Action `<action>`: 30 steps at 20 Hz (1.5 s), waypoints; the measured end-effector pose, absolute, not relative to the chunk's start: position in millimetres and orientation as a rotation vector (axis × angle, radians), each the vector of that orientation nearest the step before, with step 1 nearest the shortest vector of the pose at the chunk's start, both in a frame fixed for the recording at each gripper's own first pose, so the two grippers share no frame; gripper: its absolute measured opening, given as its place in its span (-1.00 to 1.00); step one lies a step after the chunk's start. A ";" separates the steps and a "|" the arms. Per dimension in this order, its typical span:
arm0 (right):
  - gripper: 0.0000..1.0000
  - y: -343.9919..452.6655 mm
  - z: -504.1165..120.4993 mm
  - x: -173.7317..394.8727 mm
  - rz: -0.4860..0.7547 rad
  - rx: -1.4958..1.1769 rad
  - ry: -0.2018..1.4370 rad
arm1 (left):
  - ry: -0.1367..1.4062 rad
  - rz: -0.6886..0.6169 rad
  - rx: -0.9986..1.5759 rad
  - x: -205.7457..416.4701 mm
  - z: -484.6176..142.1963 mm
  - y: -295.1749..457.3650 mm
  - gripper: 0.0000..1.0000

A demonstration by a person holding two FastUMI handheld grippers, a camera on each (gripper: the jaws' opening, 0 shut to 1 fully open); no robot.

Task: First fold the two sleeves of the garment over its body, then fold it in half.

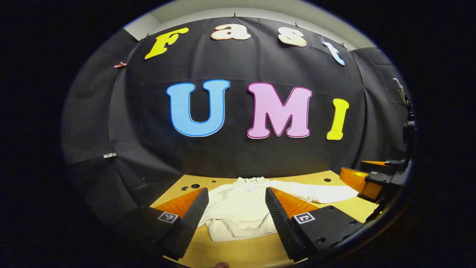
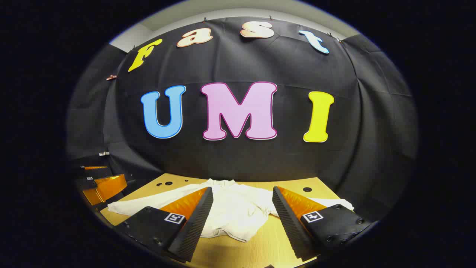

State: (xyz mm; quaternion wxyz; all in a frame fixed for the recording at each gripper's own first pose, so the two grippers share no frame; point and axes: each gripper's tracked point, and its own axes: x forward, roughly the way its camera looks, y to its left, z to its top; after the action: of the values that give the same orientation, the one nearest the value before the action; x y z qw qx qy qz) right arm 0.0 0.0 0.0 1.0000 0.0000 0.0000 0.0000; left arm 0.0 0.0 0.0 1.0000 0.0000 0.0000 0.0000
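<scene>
A white long-sleeved garment (image 1: 238, 212) lies flat on the wooden table (image 1: 241, 251), collar toward the back wall. In the left gripper view one sleeve (image 1: 319, 192) stretches out to the right. In the right gripper view the garment (image 2: 238, 212) has a sleeve (image 2: 148, 201) running left and another sleeve end (image 2: 340, 203) showing at the right. My left gripper (image 1: 236, 190) hovers open over the near part of the body, holding nothing. My right gripper (image 2: 242, 188) is open too, above the garment's lower edge. Each gripper shows in the other's view, the right gripper (image 1: 362, 173) and the left gripper (image 2: 98, 176), off to the side.
The black cloth wall closes the booth just behind the table. Small round holes (image 1: 195, 185) dot the tabletop (image 2: 267, 238) near its back edge. A bare strip of wood lies between the garment's hem and the near edge.
</scene>
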 end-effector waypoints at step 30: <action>0.94 -133.4 -38.9 39.5 -0.236 -0.039 0.092 | 0.055 -0.008 -0.042 35.4 -6.5 -12.9 0.92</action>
State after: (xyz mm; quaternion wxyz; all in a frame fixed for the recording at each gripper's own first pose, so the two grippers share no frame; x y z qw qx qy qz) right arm 39.5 -133.4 -38.9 0.9918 -0.0193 0.0459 -0.1179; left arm 35.4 -12.9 -6.5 0.9994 -0.0210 0.0276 -0.0040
